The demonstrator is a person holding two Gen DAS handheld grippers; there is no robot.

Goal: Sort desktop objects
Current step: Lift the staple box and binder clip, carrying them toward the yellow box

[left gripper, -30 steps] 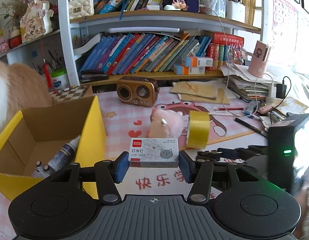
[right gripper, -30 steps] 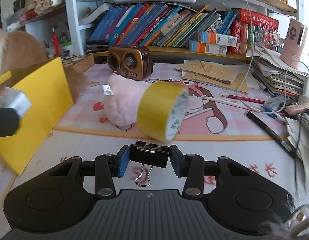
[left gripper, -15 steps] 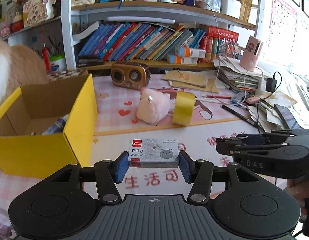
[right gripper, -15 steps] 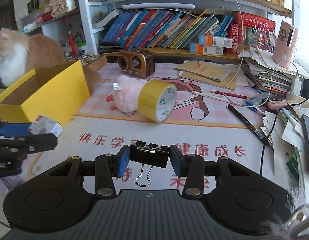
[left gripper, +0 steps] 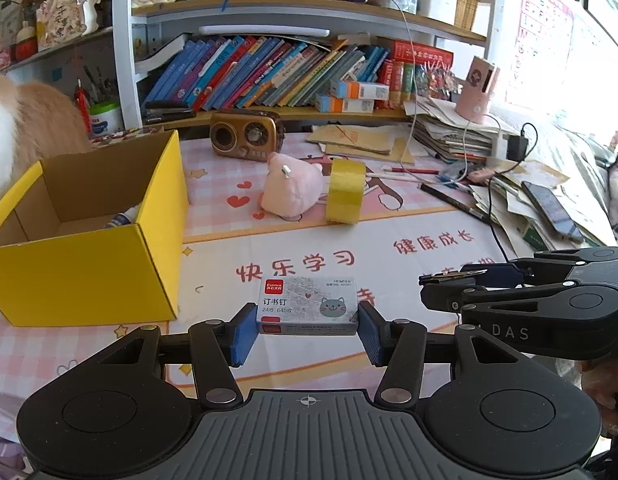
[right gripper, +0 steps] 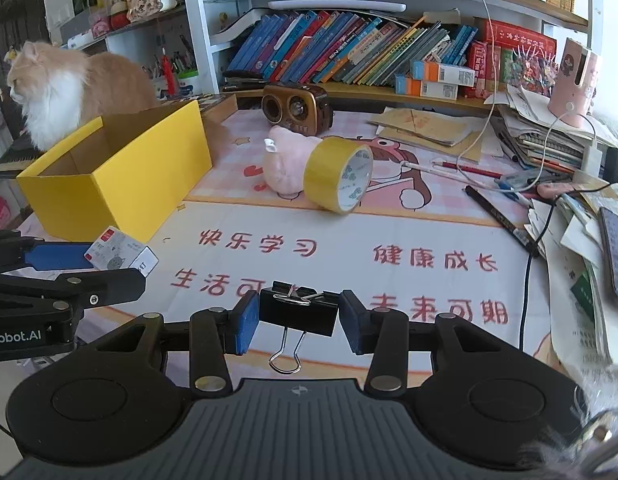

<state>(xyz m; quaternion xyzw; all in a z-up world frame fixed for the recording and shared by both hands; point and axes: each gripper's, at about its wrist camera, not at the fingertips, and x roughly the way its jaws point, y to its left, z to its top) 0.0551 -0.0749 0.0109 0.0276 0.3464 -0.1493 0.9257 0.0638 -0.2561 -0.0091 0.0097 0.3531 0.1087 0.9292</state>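
Note:
My left gripper (left gripper: 307,334) is shut on a grey staples box (left gripper: 308,306) with a cat drawing, held above the desk mat in front of the open yellow cardboard box (left gripper: 85,264). A bottle (left gripper: 123,218) lies inside that box. My right gripper (right gripper: 295,322) is shut on a black binder clip (right gripper: 299,312), its wire handles hanging down. Each gripper shows in the other's view, the right one (left gripper: 449,286) on the right and the left one (right gripper: 89,258) on the left. A pink plush toy (left gripper: 293,190) and a yellow tape roll (left gripper: 345,192) sit mid-desk.
An orange and white cat (right gripper: 69,88) sits behind the yellow box (right gripper: 121,184). A brown radio (right gripper: 297,110) stands at the back under the bookshelf. Pens (right gripper: 501,216), cables, a phone (left gripper: 553,212) and stacked papers crowd the right side.
Both grippers have drawn back and up from the desk objects with their loads still held. The yellow box, plush and tape now look farther away.

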